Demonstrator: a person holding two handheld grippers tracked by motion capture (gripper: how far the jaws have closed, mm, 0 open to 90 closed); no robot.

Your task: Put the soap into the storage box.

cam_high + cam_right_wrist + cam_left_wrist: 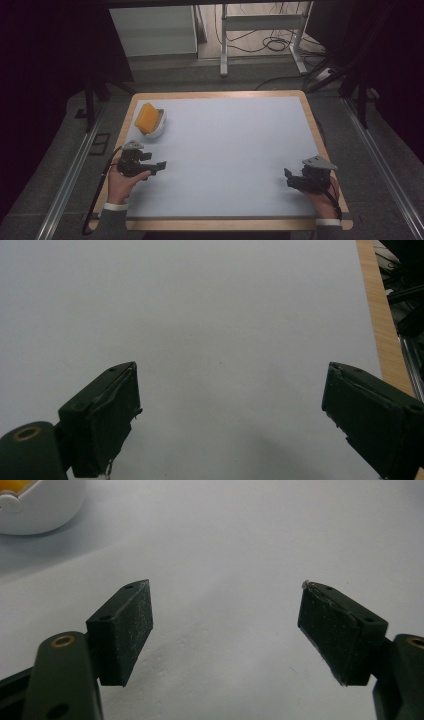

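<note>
A white bowl (158,126) with an orange sponge-like block (146,118) in it stands at the far left of the pale blue mat (225,150). My left gripper (156,163) is held low over the mat just in front of the bowl, jaws wide open and nothing between them. In the left gripper view (225,625) the bowl's white side (37,510) shows at the top left. My right gripper (289,177) hovers near the mat's front right, also open and empty; the right gripper view (230,405) looks across bare mat.
The mat lies on a wooden table whose rim (320,140) runs round it; the rim (380,325) lies to the right of my right gripper. Beyond the table stand a white cabinet (155,30), a metal frame (260,35) and floor cables (280,42).
</note>
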